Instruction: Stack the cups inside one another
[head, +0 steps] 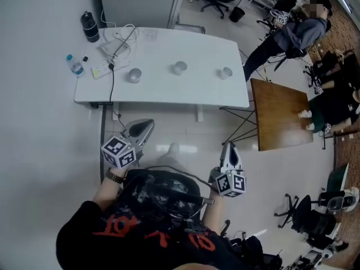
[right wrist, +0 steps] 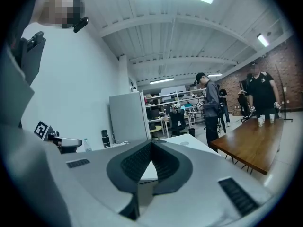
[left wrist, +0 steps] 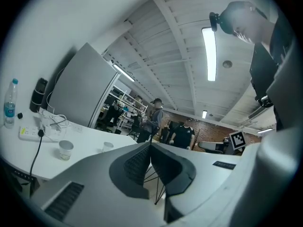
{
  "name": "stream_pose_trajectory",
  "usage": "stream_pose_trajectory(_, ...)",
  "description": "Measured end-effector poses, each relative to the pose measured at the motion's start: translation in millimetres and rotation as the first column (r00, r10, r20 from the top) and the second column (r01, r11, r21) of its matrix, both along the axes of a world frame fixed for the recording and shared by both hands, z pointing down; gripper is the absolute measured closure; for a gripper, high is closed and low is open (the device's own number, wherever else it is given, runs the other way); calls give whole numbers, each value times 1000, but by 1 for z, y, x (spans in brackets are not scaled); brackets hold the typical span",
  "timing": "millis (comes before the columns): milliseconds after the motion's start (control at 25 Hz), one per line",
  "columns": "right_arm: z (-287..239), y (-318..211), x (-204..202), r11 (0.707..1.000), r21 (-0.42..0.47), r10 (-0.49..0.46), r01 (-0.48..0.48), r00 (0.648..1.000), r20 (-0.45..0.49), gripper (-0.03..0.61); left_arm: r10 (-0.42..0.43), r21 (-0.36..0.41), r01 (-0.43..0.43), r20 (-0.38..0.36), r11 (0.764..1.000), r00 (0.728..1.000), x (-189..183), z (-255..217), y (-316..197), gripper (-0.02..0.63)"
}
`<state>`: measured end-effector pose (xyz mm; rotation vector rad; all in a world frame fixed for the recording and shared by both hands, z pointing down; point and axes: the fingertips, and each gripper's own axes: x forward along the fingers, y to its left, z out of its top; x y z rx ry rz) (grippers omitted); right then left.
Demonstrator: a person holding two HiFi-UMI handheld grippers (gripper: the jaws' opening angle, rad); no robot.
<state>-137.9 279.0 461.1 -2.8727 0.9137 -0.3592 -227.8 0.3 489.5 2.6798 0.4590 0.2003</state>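
Bare floor (head: 185,129) lies between you and the white table (head: 169,91), where three cups stand well apart in a row: left cup (head: 134,75), middle cup (head: 179,68), right cup (head: 225,72). What they are made of is hard to make out. Your left gripper (head: 147,125) and right gripper (head: 228,147) both have their jaws together and hold nothing.

In its own view the left gripper (left wrist: 150,145) hides 1 of the 3 cups (head: 179,68); the label on the bottle (left wrist: 9,109) is too small to read
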Motion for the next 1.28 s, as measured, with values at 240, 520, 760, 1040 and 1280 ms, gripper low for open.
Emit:
stream_pose_trajectory(240, 10, -11, 63, 996, 30, -81, 81, 997, -1, 572, -98, 117, 97, 1, 988, 995, 44, -5, -4, 612)
stream_pose_trajectory(520, 23, -21, 155, 975, 95, -204, 200, 978, 42, 572, -212, 189, 199, 50, 962, 976, 118, -17, 7, 612)
stream_pose_trajectory(760, 25, -20, 222, 949, 132, -296, 286, 954, 57, 572, -237, 176, 216, 110, 961, 965, 170, -21, 41, 612)
stream_pose_trajectory(1040, 32, -22, 265, 923, 162, -363, 349, 929, 71, 572, -295, 206, 265, 128, 942, 947, 199, -24, 56, 612)
stream_pose_trajectory(1280, 35, -25, 279, 904, 166, -410, 393, 909, 79, 572, -321, 216, 288, 139, 933, 937, 210, -26, 60, 612)
